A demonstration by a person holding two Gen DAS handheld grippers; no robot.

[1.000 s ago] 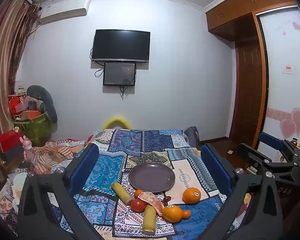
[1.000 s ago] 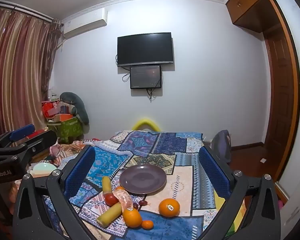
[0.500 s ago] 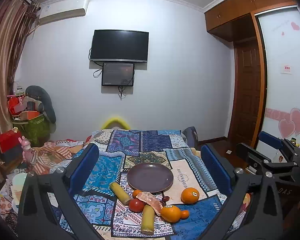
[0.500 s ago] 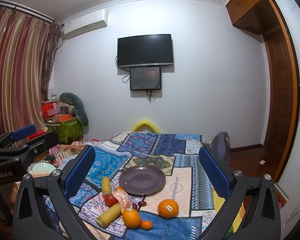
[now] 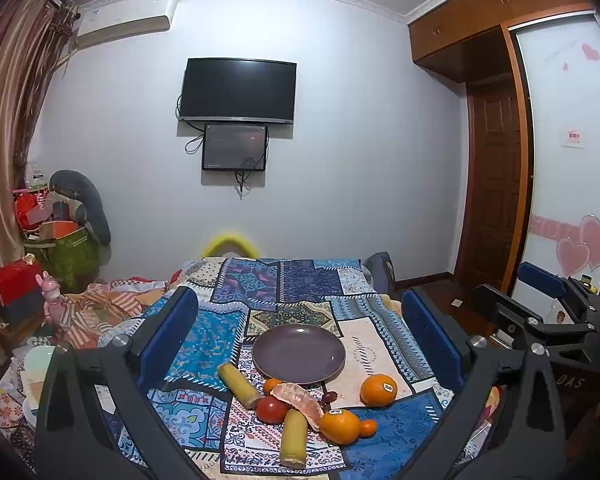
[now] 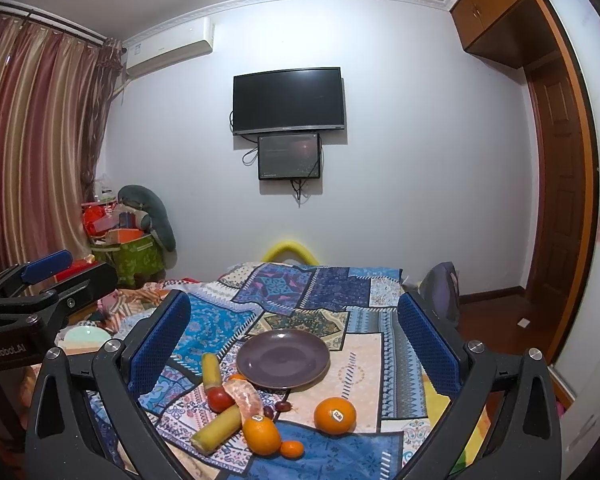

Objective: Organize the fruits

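Both claws are spread wide with nothing in them, left gripper (image 5: 299, 332) and right gripper (image 6: 294, 332) hovering back from the patchwork cloth (image 6: 364, 354). The fruit sits in a loose pile just in front of the bare purple plate (image 6: 283, 358). The stickered orange (image 6: 335, 415) off to the right looks firm but roundish and rollable, so I'd pinch it across the middle. The tomato (image 6: 219, 399) and peeled segment (image 6: 247, 395) probably bruise easily. The stickers are too small to read; the left gripper's body in the right view says "GenRobot.AI".
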